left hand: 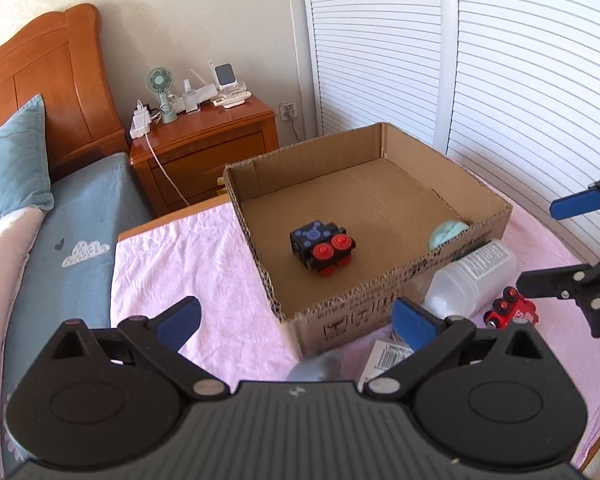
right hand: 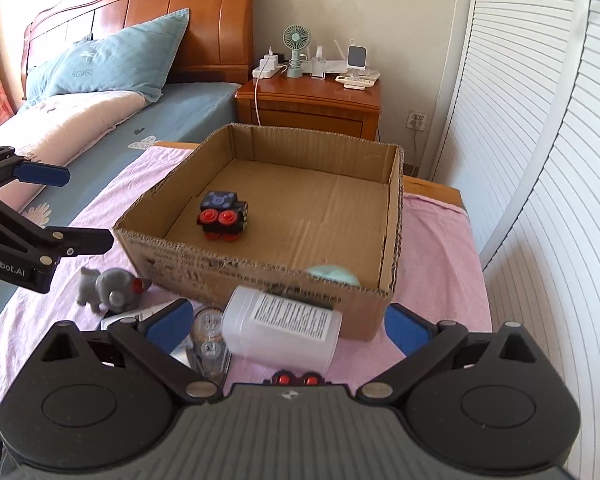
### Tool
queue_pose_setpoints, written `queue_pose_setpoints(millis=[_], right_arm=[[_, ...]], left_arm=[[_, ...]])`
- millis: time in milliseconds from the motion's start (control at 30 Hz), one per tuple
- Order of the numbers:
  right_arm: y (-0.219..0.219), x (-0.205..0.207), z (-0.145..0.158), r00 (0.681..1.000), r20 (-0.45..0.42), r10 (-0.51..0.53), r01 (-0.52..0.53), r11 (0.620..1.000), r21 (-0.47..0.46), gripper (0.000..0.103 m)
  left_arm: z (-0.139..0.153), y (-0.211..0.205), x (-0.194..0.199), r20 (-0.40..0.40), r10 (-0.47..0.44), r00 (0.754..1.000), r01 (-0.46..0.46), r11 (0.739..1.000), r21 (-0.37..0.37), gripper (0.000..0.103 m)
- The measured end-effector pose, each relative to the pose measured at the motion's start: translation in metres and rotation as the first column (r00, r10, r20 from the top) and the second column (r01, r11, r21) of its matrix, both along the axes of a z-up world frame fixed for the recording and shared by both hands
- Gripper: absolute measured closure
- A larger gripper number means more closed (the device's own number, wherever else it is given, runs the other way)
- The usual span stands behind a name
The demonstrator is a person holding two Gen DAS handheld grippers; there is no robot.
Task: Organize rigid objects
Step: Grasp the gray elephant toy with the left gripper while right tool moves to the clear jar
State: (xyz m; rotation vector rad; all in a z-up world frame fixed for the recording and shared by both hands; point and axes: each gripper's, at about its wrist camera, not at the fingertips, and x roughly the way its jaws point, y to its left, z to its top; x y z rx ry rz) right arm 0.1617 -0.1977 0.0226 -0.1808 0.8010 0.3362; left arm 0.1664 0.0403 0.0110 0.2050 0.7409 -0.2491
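At the far left, a blue pillow (right hand: 104, 64) leans against the wooden headboard (right hand: 148, 12) of the bed (right hand: 188, 104). The left gripper (left hand: 296, 320) hovers above the pink cloth (left hand: 188, 252) that covers the bench; its blue-padded fingers (left hand: 180, 322) stand wide apart with nothing clamped between them. A grey toy elephant (right hand: 108, 286) lies on the cloth just beside the near-left corner of the cardboard box (right hand: 396, 216). The box sits open-topped in the middle of the bench. Inside it, a black toy block with red wheels (left hand: 322, 246) rests left of centre on the box floor, and a pale green round object (left hand: 446, 234) lies in the near-right corner. A clear plastic bottle with a printed label (right hand: 284, 326) lies on its side against the near wall of the box, outside it. A red toy vehicle (left hand: 512, 312) lies on the cloth just right of the bottle. The right gripper (right hand: 286, 326) is positioned over the bottle, fingers (right hand: 406, 328) fully spread and not touching it. Far behind stands a nightstand (right hand: 312, 100) carrying a small fan (right hand: 296, 50). White louvred doors (right hand: 540, 160) fill the right.
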Motion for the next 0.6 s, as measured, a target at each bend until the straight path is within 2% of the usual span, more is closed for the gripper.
queue_pose_setpoints(millis=[167,267,333,400,500,600], right_arm=[[0.000,-0.042,-0.015,0.998,0.010,0.056,-0.056,0.998,0.020,0.000],[0.003,-0.061,-0.024,0.989,0.005,0.148,-0.148,0.986,0.071,0.000],[0.008,-0.066,-0.030,0.982,-0.001,0.191,-0.190,0.978,0.087,0.000],[0.013,-0.066,-0.035,0.973,-0.010,0.232,-0.230,0.968,0.101,0.000],[0.022,-0.059,-0.043,0.965,-0.030,0.261,-0.256,0.960,0.116,0.000],[0.030,-0.048,-0.049,0.960,-0.046,0.277,-0.270,0.956,0.118,0.000]], left_arm=[[-0.021,0.007,-0.027,-0.006,0.085,0.996,-0.085,0.996,0.008,0.002],[-0.032,0.004,-0.042,0.007,0.146,0.989,-0.146,0.988,0.048,0.002],[-0.037,0.003,-0.052,0.013,0.165,0.986,-0.165,0.985,0.050,0.002],[-0.042,0.005,-0.059,-0.009,0.178,0.984,-0.178,0.984,0.008,0.002],[-0.049,0.013,-0.065,-0.071,0.197,0.978,-0.203,0.975,-0.094,0.002],[-0.057,0.017,-0.069,-0.108,0.220,0.969,-0.233,0.964,-0.126,0.002]])
